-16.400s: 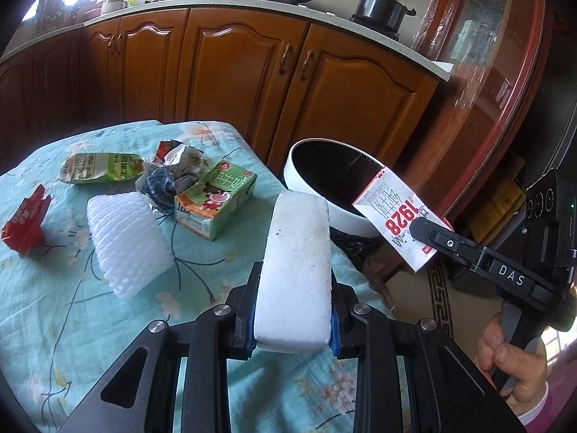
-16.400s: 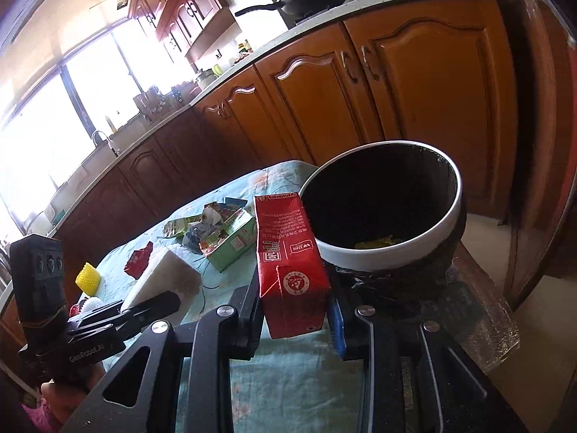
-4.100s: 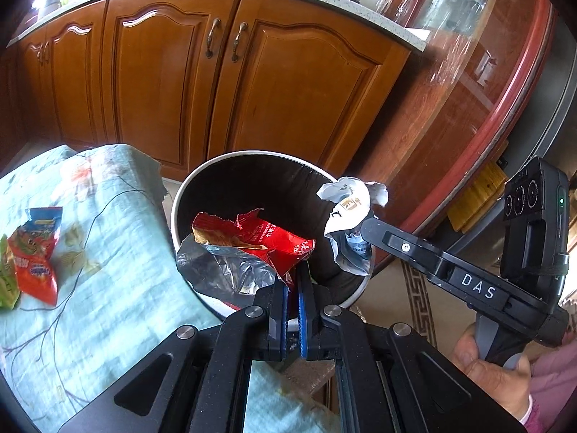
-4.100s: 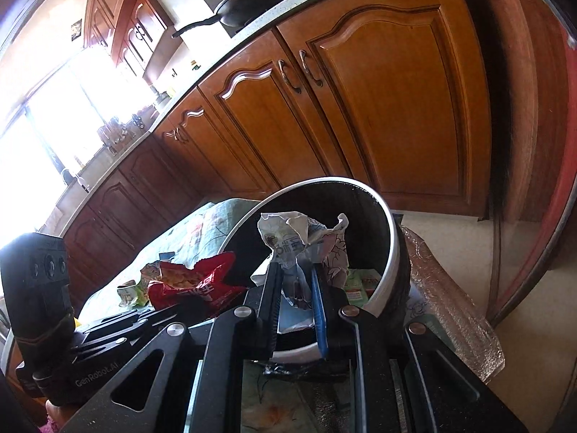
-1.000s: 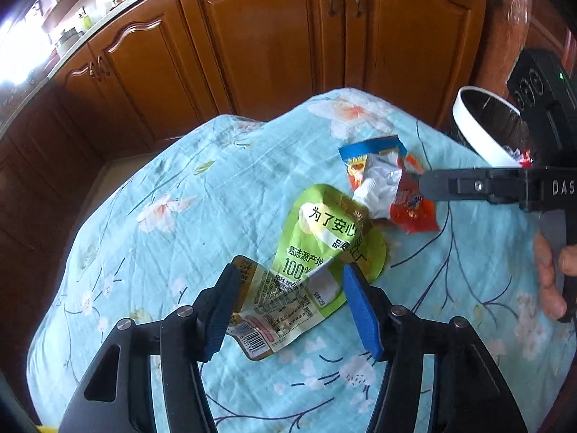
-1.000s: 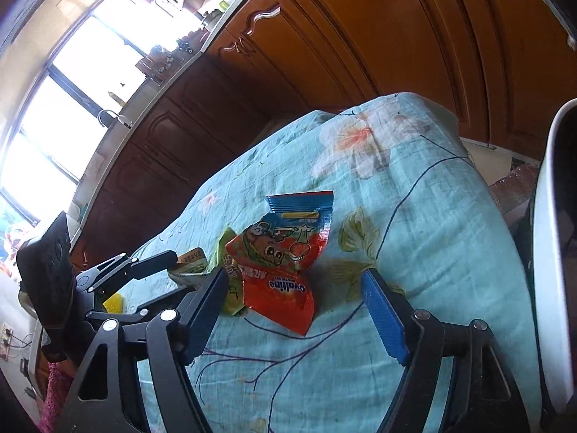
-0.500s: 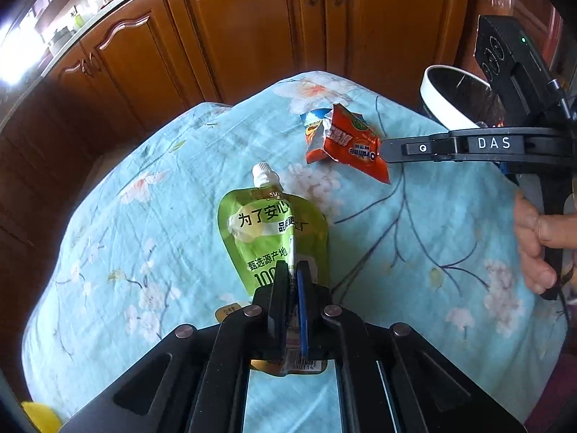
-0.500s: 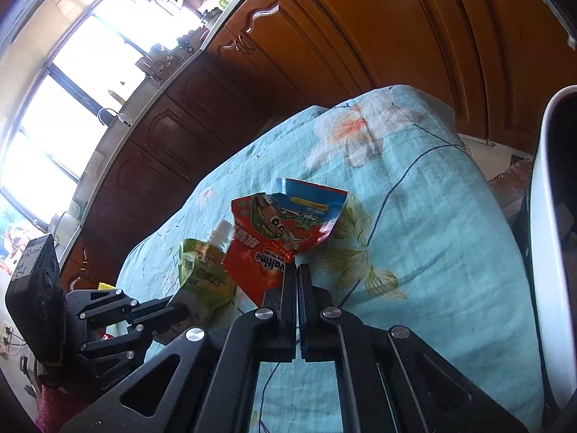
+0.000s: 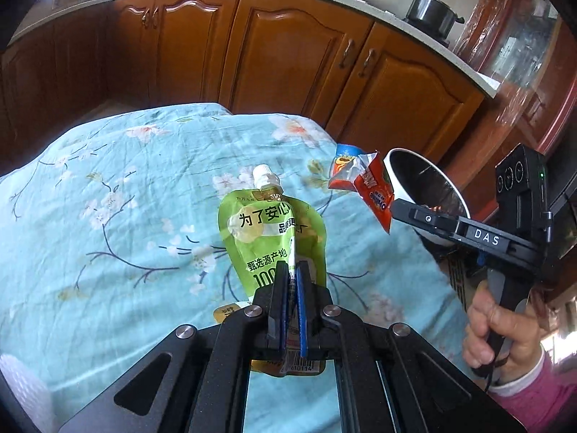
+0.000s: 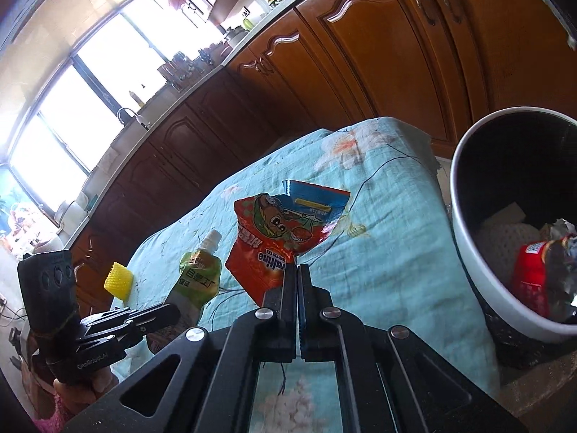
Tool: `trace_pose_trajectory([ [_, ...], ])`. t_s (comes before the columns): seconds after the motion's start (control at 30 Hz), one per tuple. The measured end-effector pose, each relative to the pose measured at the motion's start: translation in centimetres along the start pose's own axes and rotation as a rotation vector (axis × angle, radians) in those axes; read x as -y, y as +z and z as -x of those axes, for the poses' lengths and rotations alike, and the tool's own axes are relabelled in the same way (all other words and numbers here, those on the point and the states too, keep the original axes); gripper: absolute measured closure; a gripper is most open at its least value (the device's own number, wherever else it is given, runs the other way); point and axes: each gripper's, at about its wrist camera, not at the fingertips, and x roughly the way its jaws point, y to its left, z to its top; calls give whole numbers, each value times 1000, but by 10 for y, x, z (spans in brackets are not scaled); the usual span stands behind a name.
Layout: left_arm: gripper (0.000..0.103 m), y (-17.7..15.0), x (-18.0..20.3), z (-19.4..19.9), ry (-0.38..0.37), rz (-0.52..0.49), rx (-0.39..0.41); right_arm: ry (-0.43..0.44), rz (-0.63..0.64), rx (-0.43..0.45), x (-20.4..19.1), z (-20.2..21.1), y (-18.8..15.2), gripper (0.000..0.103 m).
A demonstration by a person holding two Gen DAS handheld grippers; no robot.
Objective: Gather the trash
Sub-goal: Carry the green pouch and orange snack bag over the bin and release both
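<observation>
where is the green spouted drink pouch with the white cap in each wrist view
Left wrist view: the green spouted drink pouch fills the centre, its lower end pinched in the left gripper, cap pointing away.
Right wrist view: the same pouch sits lower left, beside the red and blue snack wrapper held by the right gripper.
Shared landmark: the white-rimmed round bin, at the right in both views.

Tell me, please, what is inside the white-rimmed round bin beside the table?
In the white-rimmed round bin lie a red wrapper, crumpled silver foil and white foam netting; anything beneath them is covered.
</observation>
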Motion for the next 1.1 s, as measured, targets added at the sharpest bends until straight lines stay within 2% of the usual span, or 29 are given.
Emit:
trace_pose_trajectory([
  [0.13,101,-15,19,3,-31,20,33,-19,12,38,3,28,-11,103],
  [0.27,101,-23,39,-6,-76,30,27,-37,-7,71,14,54,-17,103],
  [0.6,101,-12,83,-33,-144,-12,11,-112,-52,132,52,108,-27,103],
  [0.8,101,-2,112,-44,-148,-58,15,-147,-89,166,73,130,-30,103],
  [1.1,101,11,137,-62,-149,-109,12,-164,-122,197,97,148,-29,103],
])
